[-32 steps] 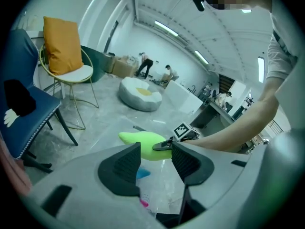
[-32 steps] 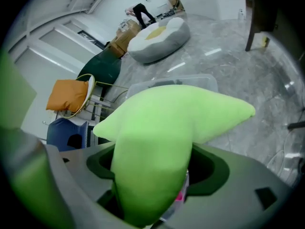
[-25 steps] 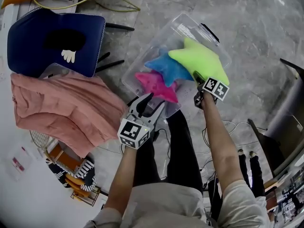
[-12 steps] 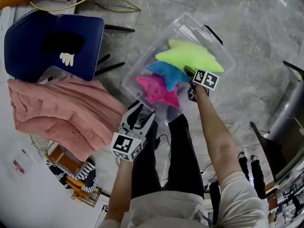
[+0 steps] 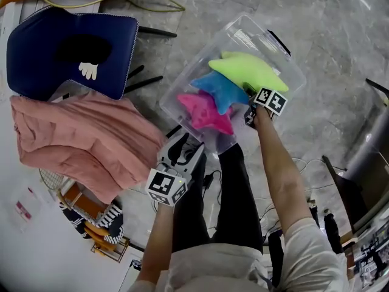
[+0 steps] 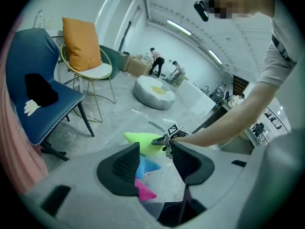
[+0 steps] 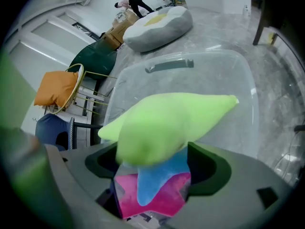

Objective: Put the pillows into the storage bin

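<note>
A polished grey stone floor [image 5: 340, 72] in a large, bright room. On it stands a clear plastic storage bin [image 5: 243, 26], rectangular with rounded corners and a dark handle at its far end. Beside the bin stands a navy padded chair [image 5: 67, 53] with white piping, and next to that lies a crumpled pink cloth [image 5: 79, 139]. Further off are an orange cushion [image 6: 83, 44] on a gold wire chair and a pale, round beanbag [image 6: 152, 92].

All three pillows are in the bin, overlapping in a row. They are soft, plush and star-shaped: a lime green pillow [image 5: 246, 70] at the far end, a blue pillow [image 5: 220, 90] in the middle and a pink pillow [image 5: 203, 111] nearest the person.

The right gripper [image 7: 155, 168] reaches down into the bin. Its jaws are spread wide and have just been opening. One point of the green pillow lies between them, with a gap showing on one side, so it is not pinched.

The left gripper [image 6: 155, 151] hovers just outside the bin's near end, jaws apart, with nothing between its ribbed black pads [image 6: 121, 166].
</note>
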Available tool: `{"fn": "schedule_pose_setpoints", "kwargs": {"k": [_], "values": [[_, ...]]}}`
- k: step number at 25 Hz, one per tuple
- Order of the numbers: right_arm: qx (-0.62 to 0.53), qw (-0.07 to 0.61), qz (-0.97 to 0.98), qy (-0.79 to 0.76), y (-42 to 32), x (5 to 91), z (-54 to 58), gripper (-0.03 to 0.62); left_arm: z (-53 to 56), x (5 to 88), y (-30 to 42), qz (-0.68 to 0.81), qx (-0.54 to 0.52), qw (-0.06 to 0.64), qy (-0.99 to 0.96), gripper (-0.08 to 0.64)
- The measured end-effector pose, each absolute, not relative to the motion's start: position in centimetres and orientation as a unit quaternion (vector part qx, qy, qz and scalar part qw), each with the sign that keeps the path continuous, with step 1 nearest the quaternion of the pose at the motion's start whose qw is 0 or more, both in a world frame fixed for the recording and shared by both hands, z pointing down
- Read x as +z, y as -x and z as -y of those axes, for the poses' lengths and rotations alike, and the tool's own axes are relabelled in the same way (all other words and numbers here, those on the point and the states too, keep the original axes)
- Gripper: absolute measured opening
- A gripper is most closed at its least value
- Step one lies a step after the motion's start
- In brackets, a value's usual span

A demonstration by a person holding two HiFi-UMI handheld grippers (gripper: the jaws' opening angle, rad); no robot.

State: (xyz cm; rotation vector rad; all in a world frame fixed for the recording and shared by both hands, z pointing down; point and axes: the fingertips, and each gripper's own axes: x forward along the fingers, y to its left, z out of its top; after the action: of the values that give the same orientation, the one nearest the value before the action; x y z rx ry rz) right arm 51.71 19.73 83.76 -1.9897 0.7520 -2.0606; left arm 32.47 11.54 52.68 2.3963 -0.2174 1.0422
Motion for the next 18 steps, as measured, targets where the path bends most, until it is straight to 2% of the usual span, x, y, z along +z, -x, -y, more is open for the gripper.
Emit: {"fn": "schedule_pose_setpoints", "kwargs": {"k": [11,18], "values": [[-0.665,0.117,-0.252,0.693,-48.1,78.1,-24.2,0.420,-13.1,49.3,-32.5,0.022,0.352,0.230,-0.907,0.199],[-0.611,0.130,-0.231,0.746,-43.9,65.8,-31.0,0.411,-13.3,41.8,-27.4,0.012,0.298,0.214,-0.930,0.202]]}}
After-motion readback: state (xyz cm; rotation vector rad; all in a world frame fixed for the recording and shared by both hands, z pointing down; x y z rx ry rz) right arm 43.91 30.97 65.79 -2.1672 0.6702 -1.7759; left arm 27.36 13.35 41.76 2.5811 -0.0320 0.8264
